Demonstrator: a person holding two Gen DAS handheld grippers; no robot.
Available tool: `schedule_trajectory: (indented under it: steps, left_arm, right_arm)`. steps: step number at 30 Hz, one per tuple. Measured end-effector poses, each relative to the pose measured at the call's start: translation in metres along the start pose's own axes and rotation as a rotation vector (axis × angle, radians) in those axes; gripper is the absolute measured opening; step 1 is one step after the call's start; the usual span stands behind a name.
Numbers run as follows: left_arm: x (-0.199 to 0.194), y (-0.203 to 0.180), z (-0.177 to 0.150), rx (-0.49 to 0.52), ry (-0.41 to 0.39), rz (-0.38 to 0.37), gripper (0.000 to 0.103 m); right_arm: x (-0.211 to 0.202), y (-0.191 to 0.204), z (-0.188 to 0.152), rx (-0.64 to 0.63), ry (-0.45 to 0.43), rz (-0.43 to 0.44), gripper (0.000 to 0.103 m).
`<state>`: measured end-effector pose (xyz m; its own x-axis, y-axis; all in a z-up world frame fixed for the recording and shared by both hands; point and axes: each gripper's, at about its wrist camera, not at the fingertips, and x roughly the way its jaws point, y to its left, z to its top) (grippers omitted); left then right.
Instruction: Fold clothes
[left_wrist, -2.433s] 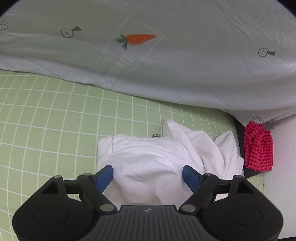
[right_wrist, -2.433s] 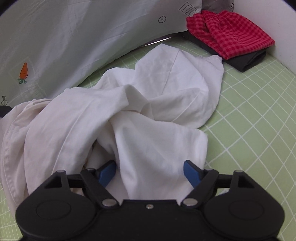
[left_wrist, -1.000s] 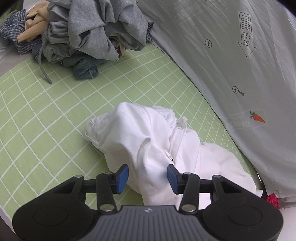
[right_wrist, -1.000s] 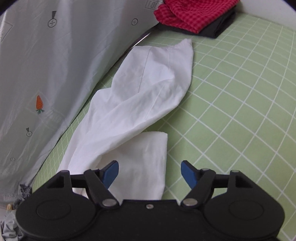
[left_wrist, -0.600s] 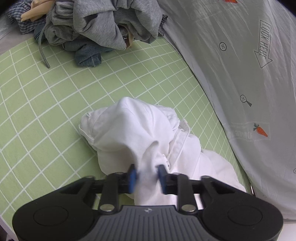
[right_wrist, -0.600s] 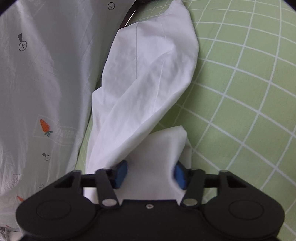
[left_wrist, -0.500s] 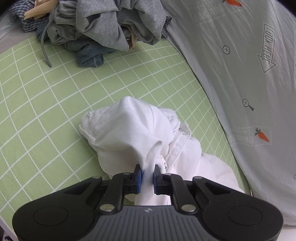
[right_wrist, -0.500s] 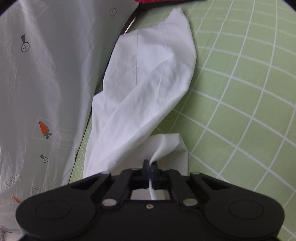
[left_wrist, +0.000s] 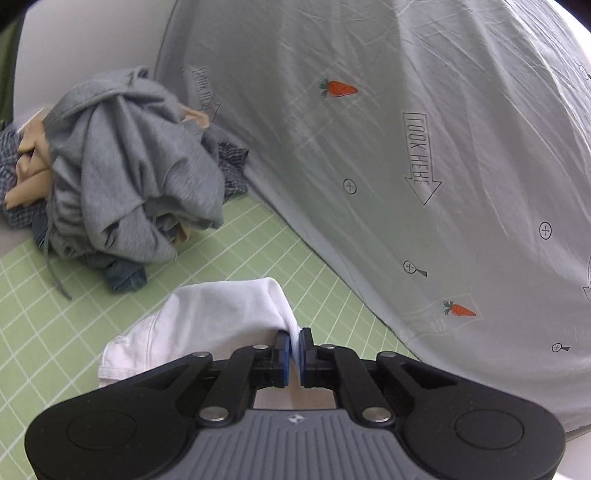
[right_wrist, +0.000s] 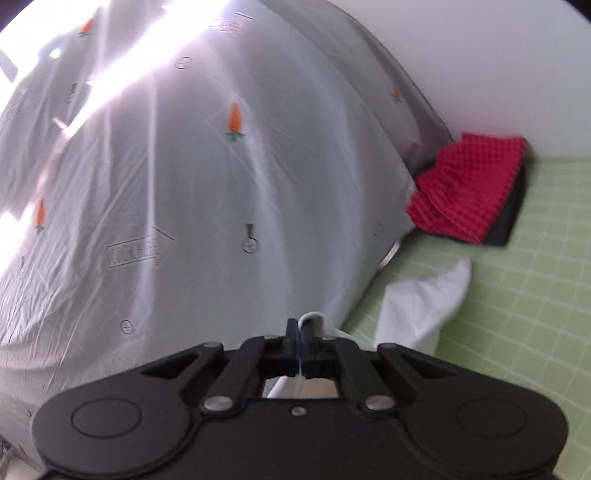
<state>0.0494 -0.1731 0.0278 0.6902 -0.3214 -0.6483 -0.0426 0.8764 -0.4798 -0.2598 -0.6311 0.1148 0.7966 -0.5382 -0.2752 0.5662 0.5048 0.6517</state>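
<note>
A white garment (left_wrist: 207, 321) lies on the green grid mat (left_wrist: 44, 314). My left gripper (left_wrist: 294, 345) is shut on a fold of it, and the cloth trails down to the left of the fingers. My right gripper (right_wrist: 301, 341) is shut on another thin edge of the same white garment (right_wrist: 424, 306), whose loose end lies on the mat (right_wrist: 535, 295) to the right. Most of the garment is hidden under both gripper bodies.
A grey printed cover (left_wrist: 424, 166) with carrots and arrows rises along the mat's far side, also in the right wrist view (right_wrist: 184, 184). A heap of unfolded grey and blue clothes (left_wrist: 122, 177) sits at left. A folded red checked garment (right_wrist: 469, 192) lies on a dark one by the white wall.
Both grippers closed on the white garment and lifted it. Both views swung up toward the grey cover, and less of the garment now shows on the mat.
</note>
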Motion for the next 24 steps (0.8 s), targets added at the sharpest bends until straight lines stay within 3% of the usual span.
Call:
schedule_trajectory:
  steps: [3,5,7,9,10,11,12,13,16,19,22,24]
  left_arm:
    - [0.041,-0.016,0.006,0.006,-0.005,0.002,0.006]
    - [0.079,-0.024,0.02,0.016,0.02,0.043,0.016]
    - [0.119,-0.032,0.031,0.03,0.059,0.103,0.026]
    - [0.143,-0.034,0.035,0.021,0.101,0.134,0.028]
    - [0.142,-0.031,0.033,0.015,0.101,0.119,0.035]
    - [0.139,-0.027,0.03,0.013,0.099,0.108,0.049]
    - [0.131,-0.021,0.024,0.023,0.089,0.106,0.055]
    - [0.123,-0.016,0.018,0.032,0.079,0.104,0.061]
    - [0.097,-0.004,-0.005,0.088,0.076,0.156,0.062]
    - [0.081,0.015,-0.028,0.138,0.123,0.233,0.067]
    - [0.088,0.041,-0.048,0.074,0.257,0.278,0.067]
    - [0.095,0.056,-0.062,0.0,0.33,0.261,0.067]
  right_arm:
    - [0.04,0.024,0.008,-0.127,-0.012,0.022,0.001]
    - [0.09,0.025,0.005,-0.184,0.042,0.005,0.007]
    - [0.149,0.016,-0.009,-0.263,0.142,-0.081,0.044]
    - [0.184,0.005,-0.024,-0.245,0.234,-0.171,0.046]
    - [0.191,-0.002,-0.031,-0.212,0.273,-0.188,0.054]
    - [0.19,-0.009,-0.04,-0.191,0.292,-0.198,0.061]
    - [0.185,-0.016,-0.048,-0.176,0.3,-0.205,0.074]
    - [0.18,-0.024,-0.057,-0.161,0.308,-0.212,0.077]
    - [0.161,-0.043,-0.086,-0.217,0.369,-0.285,0.078]
    - [0.138,-0.062,-0.106,-0.254,0.431,-0.335,0.079]
    - [0.12,-0.077,-0.122,-0.262,0.486,-0.374,0.079]
    - [0.113,-0.085,-0.13,-0.252,0.514,-0.405,0.079]
